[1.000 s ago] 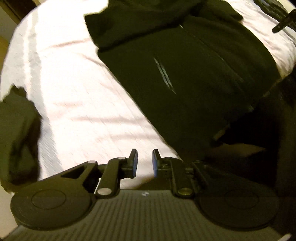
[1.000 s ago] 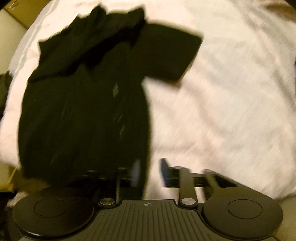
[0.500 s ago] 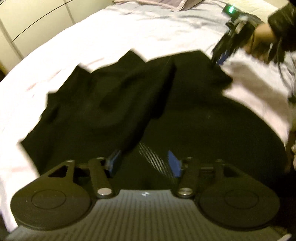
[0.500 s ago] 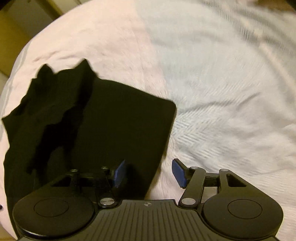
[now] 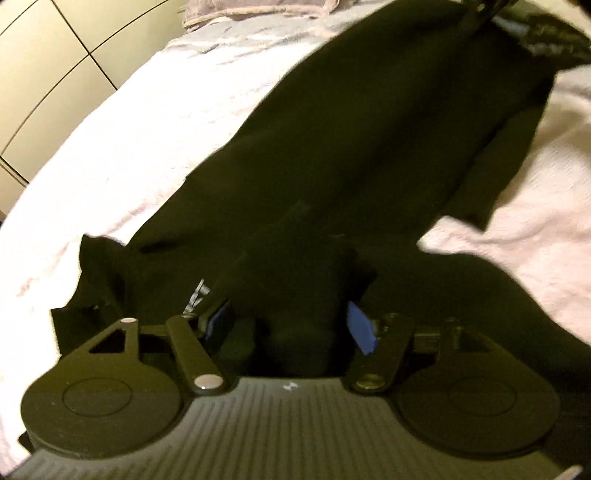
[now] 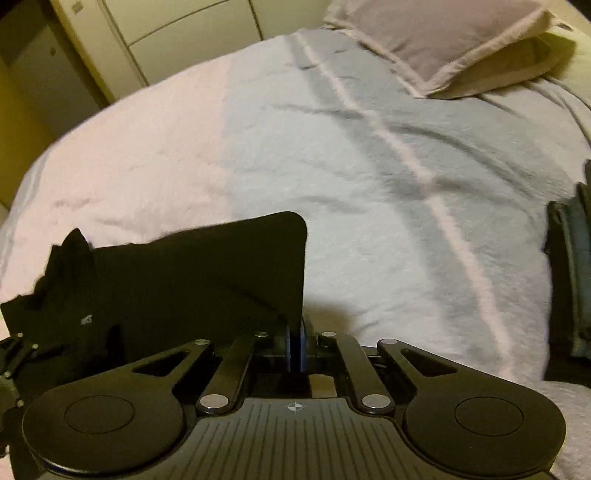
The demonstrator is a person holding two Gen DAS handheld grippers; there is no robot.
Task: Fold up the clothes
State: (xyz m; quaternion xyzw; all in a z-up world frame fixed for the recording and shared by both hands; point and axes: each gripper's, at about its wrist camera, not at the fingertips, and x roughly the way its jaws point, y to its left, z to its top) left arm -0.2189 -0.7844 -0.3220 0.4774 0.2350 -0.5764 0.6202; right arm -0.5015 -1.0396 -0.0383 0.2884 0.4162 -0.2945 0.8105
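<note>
A black T-shirt (image 5: pixel 369 155) lies crumpled on the white bedspread (image 5: pixel 166 122). My left gripper (image 5: pixel 290 326) is low over the shirt near a small white logo (image 5: pixel 197 297). Its jaws are closing, with a raised bunch of black fabric between the blue pads (image 5: pixel 360 330), and no firm pinch shows. My right gripper (image 6: pixel 295 347) is shut on the edge of the black T-shirt (image 6: pixel 207 273), and the flat panel rises from its pads. In the left wrist view the shirt's far end runs up to a dark sleeve (image 5: pixel 546 33) at the top right.
The bedspread (image 6: pixel 369 166) stretches far ahead and to the right. A pillow (image 6: pixel 443 40) lies at the head of the bed. Cabinet doors (image 6: pixel 166 37) stand beyond the bed. A folded pile of dark and blue clothes (image 6: pixel 576 280) sits at the right edge.
My left gripper swung from the bare bedspread onto the shirt, opened wide and dropped around a bunch of fabric. My right gripper slid to the shirt's edge and shut on it.
</note>
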